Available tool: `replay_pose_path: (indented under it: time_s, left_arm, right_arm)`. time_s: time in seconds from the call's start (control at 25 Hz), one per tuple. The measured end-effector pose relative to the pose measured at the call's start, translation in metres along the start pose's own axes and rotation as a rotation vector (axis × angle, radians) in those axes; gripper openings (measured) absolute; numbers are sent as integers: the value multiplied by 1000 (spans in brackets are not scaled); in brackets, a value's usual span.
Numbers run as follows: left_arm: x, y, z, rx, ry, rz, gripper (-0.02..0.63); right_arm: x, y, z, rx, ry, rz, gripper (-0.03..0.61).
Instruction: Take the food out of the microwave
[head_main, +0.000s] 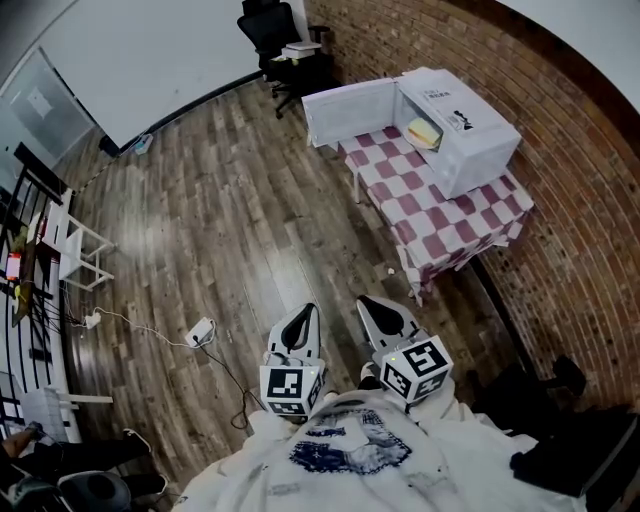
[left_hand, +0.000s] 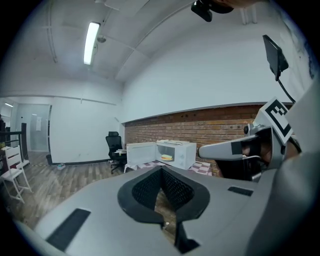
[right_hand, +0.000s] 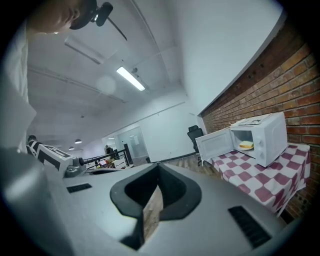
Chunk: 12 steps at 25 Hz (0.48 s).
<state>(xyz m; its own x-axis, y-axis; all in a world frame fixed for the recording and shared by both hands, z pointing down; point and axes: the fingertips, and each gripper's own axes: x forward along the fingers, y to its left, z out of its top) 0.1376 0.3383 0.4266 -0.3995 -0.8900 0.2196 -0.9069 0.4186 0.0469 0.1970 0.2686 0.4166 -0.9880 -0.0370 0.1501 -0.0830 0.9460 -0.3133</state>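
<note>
A white microwave stands on a table with a red-and-white checked cloth, far ahead of me by the brick wall. Its door hangs wide open to the left. Inside lies the yellow food, also visible in the left gripper view and the right gripper view. My left gripper and right gripper are held close to my body, side by side, well short of the table. Both have their jaws shut with nothing in them.
A stretch of wooden floor lies between me and the table. A black office chair stands at the far wall. A power strip with cable lies on the floor at my left. White racks stand at the left; a dark bag lies at right.
</note>
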Motion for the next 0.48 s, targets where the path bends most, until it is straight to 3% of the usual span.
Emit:
replay_pose_path:
  time_s: [0.48]
  left_arm:
    - [55, -43, 2, 18, 13, -36, 8]
  right_arm:
    - [-15, -69, 9, 26, -23, -20, 14]
